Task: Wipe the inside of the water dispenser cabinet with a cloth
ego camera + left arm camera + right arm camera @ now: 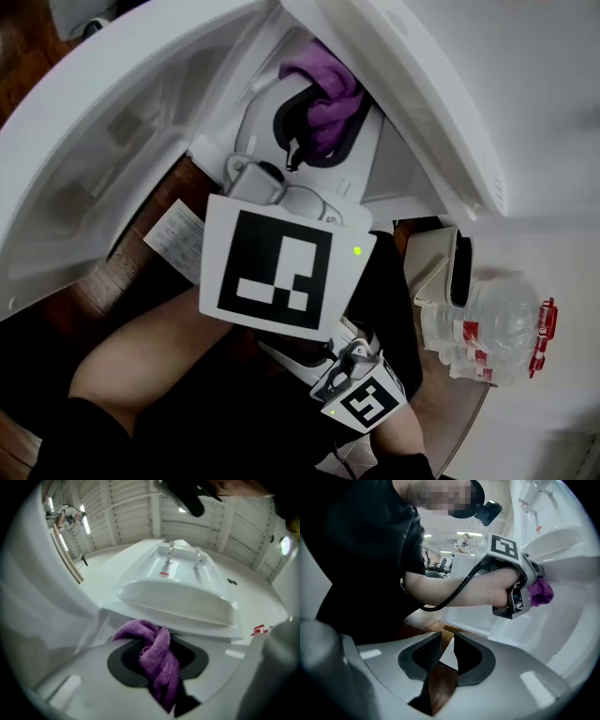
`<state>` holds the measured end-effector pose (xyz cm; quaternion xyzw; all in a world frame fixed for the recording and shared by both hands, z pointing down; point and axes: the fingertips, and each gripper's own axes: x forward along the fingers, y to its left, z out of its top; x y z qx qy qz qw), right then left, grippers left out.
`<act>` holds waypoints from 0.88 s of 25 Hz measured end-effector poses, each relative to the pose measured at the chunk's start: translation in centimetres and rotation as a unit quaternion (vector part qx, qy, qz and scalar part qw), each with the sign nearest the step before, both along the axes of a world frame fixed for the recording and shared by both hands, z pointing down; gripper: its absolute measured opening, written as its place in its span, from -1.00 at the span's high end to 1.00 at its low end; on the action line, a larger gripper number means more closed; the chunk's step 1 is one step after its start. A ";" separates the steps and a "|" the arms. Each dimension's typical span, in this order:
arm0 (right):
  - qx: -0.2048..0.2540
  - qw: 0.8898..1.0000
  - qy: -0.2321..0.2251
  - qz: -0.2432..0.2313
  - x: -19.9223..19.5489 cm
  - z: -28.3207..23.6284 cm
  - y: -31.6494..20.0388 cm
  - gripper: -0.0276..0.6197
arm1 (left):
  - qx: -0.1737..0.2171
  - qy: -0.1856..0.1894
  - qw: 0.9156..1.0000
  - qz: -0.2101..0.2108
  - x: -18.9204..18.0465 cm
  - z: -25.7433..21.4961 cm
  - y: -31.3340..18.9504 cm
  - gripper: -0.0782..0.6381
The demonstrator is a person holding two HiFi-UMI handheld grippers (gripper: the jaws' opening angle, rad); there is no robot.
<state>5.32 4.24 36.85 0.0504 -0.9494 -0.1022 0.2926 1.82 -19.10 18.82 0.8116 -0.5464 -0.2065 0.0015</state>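
Note:
The purple cloth (330, 86) hangs bunched between the dark pads of my left gripper (319, 131), which is shut on it. This gripper reaches into the opening of the white water dispenser cabinet (398, 173), whose door (103, 150) stands open to the left. In the left gripper view the cloth (157, 656) drapes over my left gripper (157, 665), below the dispenser's white tray (178, 604) and taps (169, 550). My right gripper (443, 641) stays low and back, a narrow gap between its jaws and nothing in them; its marker cube (370, 401) shows near my knee.
A pack of clear water bottles (497, 328) stands on the floor at the right, with a white box (436, 267) beside it. A sheet of paper (178, 239) lies on the wooden floor below the open door.

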 end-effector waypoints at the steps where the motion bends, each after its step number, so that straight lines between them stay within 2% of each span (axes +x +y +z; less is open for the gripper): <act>1: 0.001 1.000 0.002 -0.001 -0.1 0.1 0.0 0.65 | -0.003 -0.014 1.000 0.026 2.0 0.3 0.8 0.46; 2: 0.001 1.000 0.005 -0.002 0.0 0.3 0.1 0.65 | 0.000 -0.024 0.998 0.051 4.1 0.5 1.8 0.46; 4: 0.002 1.000 0.011 -0.006 0.8 1.0 0.5 0.65 | 0.029 -0.043 0.994 0.095 8.4 0.3 3.8 0.45; 6: 0.004 1.000 0.018 -0.014 1.7 2.0 1.3 0.65 | 0.065 -0.095 0.985 0.128 12.5 0.5 5.8 0.45; 8: 0.000 0.999 0.027 -0.024 2.3 2.7 2.0 0.65 | 0.102 -0.160 0.974 0.127 15.1 1.3 7.1 0.45; 10: -0.015 0.999 0.040 -0.033 1.6 2.9 2.3 0.65 | 0.127 -0.202 0.964 0.115 16.0 2.8 7.5 0.42; 12: -0.039 0.996 0.062 -0.042 0.4 3.1 2.6 0.65 | 0.128 -0.227 0.959 0.115 16.3 5.2 7.4 0.42; 15: -0.076 0.989 0.112 -0.064 0.9 5.2 3.9 0.67 | 0.129 -0.262 0.949 0.120 16.6 8.8 7.2 0.42; 19: -0.117 0.983 0.128 -0.067 1.5 6.6 4.6 0.71 | 0.153 -0.339 0.921 0.118 17.1 12.8 7.4 0.42; 22: -0.153 0.976 0.128 -0.086 1.7 6.6 5.7 0.71 | 0.147 -0.378 0.903 0.141 17.1 17.0 7.5 0.42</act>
